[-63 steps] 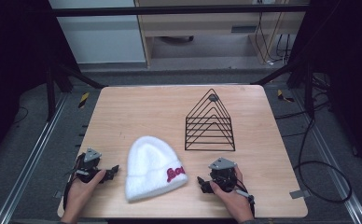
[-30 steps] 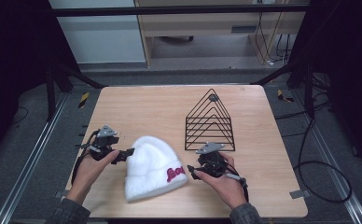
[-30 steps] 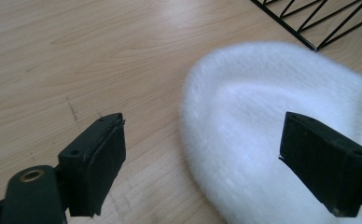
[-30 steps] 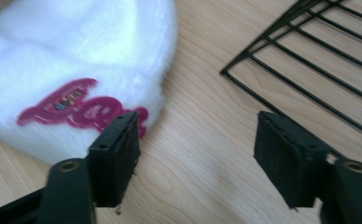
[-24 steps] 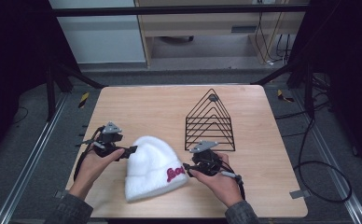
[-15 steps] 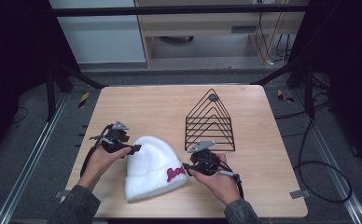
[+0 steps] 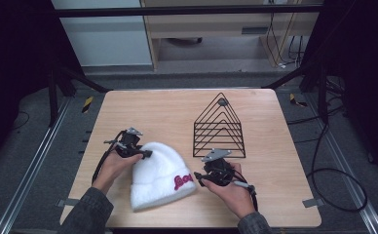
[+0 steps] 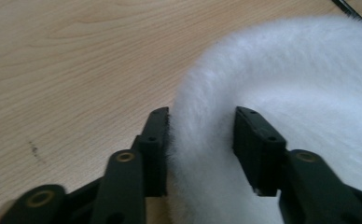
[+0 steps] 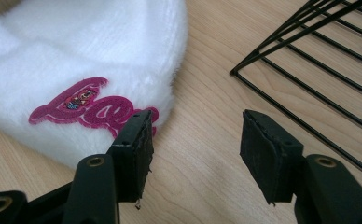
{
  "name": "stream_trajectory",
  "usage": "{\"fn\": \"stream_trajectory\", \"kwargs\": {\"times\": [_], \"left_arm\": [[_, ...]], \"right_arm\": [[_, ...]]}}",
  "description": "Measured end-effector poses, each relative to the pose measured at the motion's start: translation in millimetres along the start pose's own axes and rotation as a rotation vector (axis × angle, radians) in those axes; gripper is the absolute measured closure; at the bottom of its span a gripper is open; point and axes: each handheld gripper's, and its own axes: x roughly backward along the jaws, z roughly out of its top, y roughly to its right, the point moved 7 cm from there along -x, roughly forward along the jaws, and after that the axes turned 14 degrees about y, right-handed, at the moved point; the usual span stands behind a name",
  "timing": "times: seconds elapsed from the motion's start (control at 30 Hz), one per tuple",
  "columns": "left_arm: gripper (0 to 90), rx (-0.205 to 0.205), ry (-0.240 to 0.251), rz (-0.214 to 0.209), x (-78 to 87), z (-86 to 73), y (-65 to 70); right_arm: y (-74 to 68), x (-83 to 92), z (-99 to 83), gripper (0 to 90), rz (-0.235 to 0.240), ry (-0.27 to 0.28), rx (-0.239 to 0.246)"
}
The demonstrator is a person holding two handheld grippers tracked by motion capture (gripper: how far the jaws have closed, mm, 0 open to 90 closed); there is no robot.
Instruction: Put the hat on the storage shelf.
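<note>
Tabletop (image 7: 143,105) of pale wood, seen from above, on which a white fluffy beanie (image 7: 159,173) with a pink embroidered logo is laid at about 7 o'clock from centre. The beanie's crown, at its 11 o'clock edge, is pinched by the left gripper (image 8: 201,135), whose jaws have just been closing on the fabric. The right gripper (image 9: 195,144) is held spread at the beanie's 3 o'clock side, nothing between its jaws. A black wire rack (image 7: 219,127) stands at 12 o'clock of the right gripper.
</note>
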Motion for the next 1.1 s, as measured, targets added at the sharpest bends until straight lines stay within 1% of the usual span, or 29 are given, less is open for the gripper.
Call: {"fn": "stream_trajectory", "kwargs": {"times": [0.03,0.07,0.13,0.17,0.27,0.3,0.43,0.47,0.5,0.57,0.7,0.8,0.83,0.87,0.9,0.97,1.0,1.03,1.1], "left_arm": [[72.0,-0.005,0.002,-0.004,-0.1,0.9,2.1],[76.1,-0.017,0.003,-0.002,0.6,2.0,4.1],[79.1,-0.029,0.008,0.003,4.1,5.1,6.8],[79.6,-0.028,0.018,0.004,6.6,7.4,8.3],[80.4,-0.047,0.049,0.006,16.8,15.2,14.5],[80.5,-0.059,0.056,0.013,20.8,18.2,16.4],[80.7,-0.099,0.102,0.017,35.2,32.4,26.8],[80.8,-0.107,0.113,0.015,38.8,36.0,30.5],[80.8,-0.125,0.122,0.015,42.5,39.5,34.0],[81.0,-0.148,0.145,0.008,49.3,46.4,42.8],[81.0,-0.205,0.186,0.008,62.9,59.7,59.7],[81.1,-0.231,0.229,-0.001,75.8,69.8,72.6],[81.1,-0.248,0.24,0.0,80.5,72.9,76.5],[81.2,-0.256,0.25,-0.001,85.2,75.8,80.9],[81.2,-0.276,0.258,-0.006,90.3,78.8,85.0],[81.2,-0.297,0.283,-0.01,99.5,84.3,94.4],[81.2,-0.31,0.292,-0.008,104.1,86.7,98.2],[81.3,-0.327,0.295,-0.011,108.6,89.0,101.0],[81.3,-0.337,0.314,-0.013,115.3,93.7,106.0]], "right_arm": [[0.3,0.6,-0.6,43.4,-0.003,-0.001,-0.003],[0.3,1.2,-1.1,43.1,-0.003,-0.002,-0.004],[0.6,2.7,-2.5,42.5,-0.004,-0.003,-0.002],[1.0,3.5,-3.2,42.4,-0.006,-0.003,0.0],[3.4,5.5,-6.4,40.2,-0.018,-0.005,-0.002],[4.5,6.4,-7.7,39.6,-0.019,-0.004,-0.001],[9.7,9.5,-13.7,36.3,-0.037,-0.009,-0.022],[10.9,10.1,-14.8,35.7,-0.041,-0.008,-0.025],[11.7,11.2,-15.8,35.1,-0.043,-0.008,-0.029],[13.8,13.9,-17.8,33.5,-0.05,-0.009,-0.033],[18.8,19.1,-21.6,30.4,-0.068,0.001,-0.043],[21.8,23.6,-24.2,28.2,-0.078,0.01,-0.049],[21.8,25.2,-24.9,27.8,-0.078,0.013,-0.057],[23.0,26.5,-26.0,27.4,-0.08,0.013,-0.051],[23.2,27.8,-27.1,27.2,-0.084,0.012,-0.056],[24.5,30.3,-28.8,26.8,-0.087,0.013,-0.06],[25.9,31.3,-29.5,26.7,-0.09,0.017,-0.054],[26.4,32.3,-30.0,26.4,-0.093,0.02,-0.06],[27.8,34.2,-30.3,26.2,-0.099,0.025,-0.063]]}}
